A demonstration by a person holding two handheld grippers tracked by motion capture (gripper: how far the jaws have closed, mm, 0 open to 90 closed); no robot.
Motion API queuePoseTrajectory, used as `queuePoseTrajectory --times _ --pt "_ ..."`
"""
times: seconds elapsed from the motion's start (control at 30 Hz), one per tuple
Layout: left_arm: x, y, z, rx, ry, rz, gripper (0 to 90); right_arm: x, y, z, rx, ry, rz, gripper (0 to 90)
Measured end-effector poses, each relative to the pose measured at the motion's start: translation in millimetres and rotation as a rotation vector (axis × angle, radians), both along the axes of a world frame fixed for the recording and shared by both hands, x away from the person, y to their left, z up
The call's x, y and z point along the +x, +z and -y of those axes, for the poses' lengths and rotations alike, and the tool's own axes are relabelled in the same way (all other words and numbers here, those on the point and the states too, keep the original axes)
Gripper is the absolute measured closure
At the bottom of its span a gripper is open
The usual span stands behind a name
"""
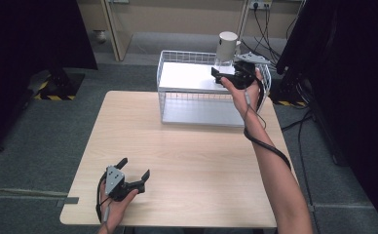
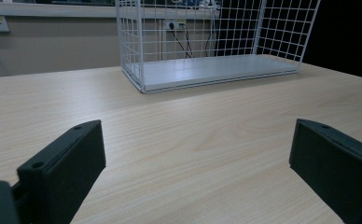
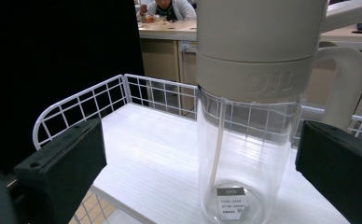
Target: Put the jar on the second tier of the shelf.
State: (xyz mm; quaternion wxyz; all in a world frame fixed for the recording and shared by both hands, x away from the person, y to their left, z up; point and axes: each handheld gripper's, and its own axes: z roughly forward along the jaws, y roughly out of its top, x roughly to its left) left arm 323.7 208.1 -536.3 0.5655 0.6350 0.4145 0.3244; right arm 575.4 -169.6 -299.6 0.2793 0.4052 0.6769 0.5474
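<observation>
Tongs, right (image 1: 224, 77): jaws spread wide at the top shelf of the white wire rack (image 1: 170, 100), flanking the clear jug (image 1: 225, 51) without pressing it; in the right gripper view the jug (image 3: 249, 154) stands upright between the two black pads (image 3: 60, 163), with daylight on both sides. Tongs, left (image 1: 134, 169): jaws likewise wide and empty, resting low over the desk (image 1: 197, 165) at about 7 o'clock, well apart from the rack; the left gripper view looks along them toward the rack's lower shelf (image 2: 216, 70).

Jug: transparent body, beige lid and handle (image 3: 344, 84), seated on the upper white shelf (image 3: 156, 154) near the rack's corner at about 1 o'clock of the desk, close to the low wire rim.

Hazards, as judged from this arrangement: the jug is tall, top-heavy under its lid and near the shelf edge, so a pad brushing its wall during withdrawal could tip it over the low rim. The trailing cable (image 1: 265, 144) hangs beside the rack and might snag the wire. Should the jaws close again, the smooth cylindrical wall offers little purchase, and an off-centre grip could let it slip.
</observation>
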Motion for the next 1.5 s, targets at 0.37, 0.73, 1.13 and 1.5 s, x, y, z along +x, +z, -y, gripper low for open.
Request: queuePoseTrajectory --times 0.37,0.73,1.13,1.5 --pt "-0.1 0.0 -0.1 0.008 -0.001 0.0 3.0 -15.7 -7.0 4.5 -0.003 0.032 0.002 1.9" --pt "-0.3 0.1 0.2 0.01 0.001 0.001 3.0 -31.0 -15.0 9.0 -0.009 0.058 0.007 2.0" --pt "-0.3 0.1 0.1 0.011 0.002 0.001 3.0 -44.0 -24.5 13.2 -0.026 0.07 0.008 2.0" --pt "-0.3 0.0 0.4 0.011 0.003 0.002 3.0 -54.3 -34.3 21.3 -0.036 0.071 0.002 2.0"
